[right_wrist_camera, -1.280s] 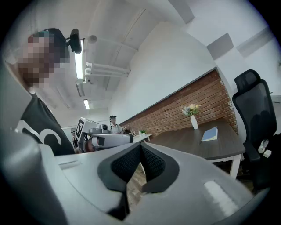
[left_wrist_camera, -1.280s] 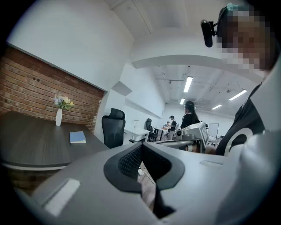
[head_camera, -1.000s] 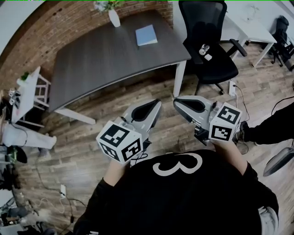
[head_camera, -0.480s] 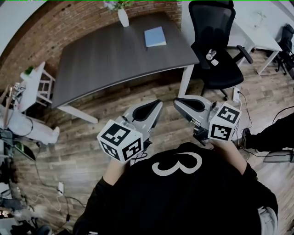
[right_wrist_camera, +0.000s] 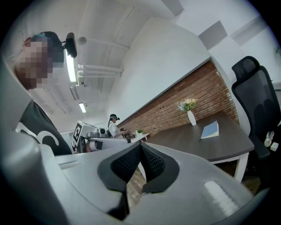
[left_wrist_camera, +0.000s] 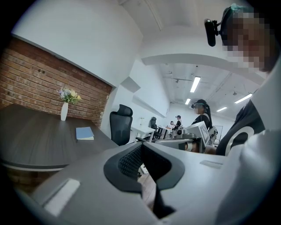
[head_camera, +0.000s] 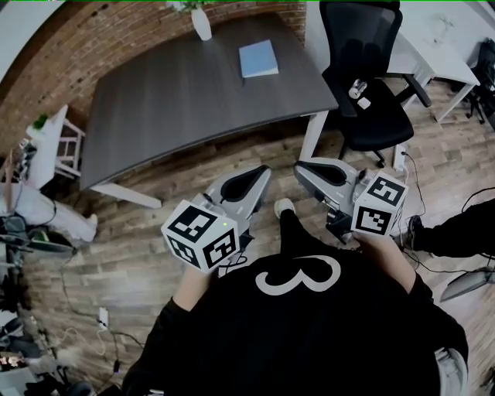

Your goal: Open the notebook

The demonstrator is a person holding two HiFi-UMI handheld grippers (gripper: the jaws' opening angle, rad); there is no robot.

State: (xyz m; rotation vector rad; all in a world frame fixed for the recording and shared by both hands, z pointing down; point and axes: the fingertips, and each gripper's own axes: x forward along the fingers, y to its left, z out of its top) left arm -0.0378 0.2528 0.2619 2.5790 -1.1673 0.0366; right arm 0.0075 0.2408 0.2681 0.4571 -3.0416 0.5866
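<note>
A light blue notebook (head_camera: 257, 59) lies closed on the far right part of the dark table (head_camera: 178, 100). It also shows small in the left gripper view as the notebook (left_wrist_camera: 84, 133) and in the right gripper view as the notebook (right_wrist_camera: 210, 130). My left gripper (head_camera: 261, 173) and right gripper (head_camera: 302, 169) hang side by side over the wooden floor, well short of the table. Both point toward it. In each gripper view the left gripper (left_wrist_camera: 141, 147) and right gripper (right_wrist_camera: 140, 147) have their jaws shut, pads touching with nothing between them.
A white vase (head_camera: 201, 23) with flowers stands at the table's far edge by the brick wall. A black office chair (head_camera: 371, 100) sits right of the table, with a white desk (head_camera: 433, 54) beyond it. Low white shelves (head_camera: 46, 147) stand left. Another person (left_wrist_camera: 202, 116) stands further off.
Both grippers and I have moved a little toward the table, which sits slightly nearer. A shoe now shows on the floor between the grippers. The jaws stay shut.
</note>
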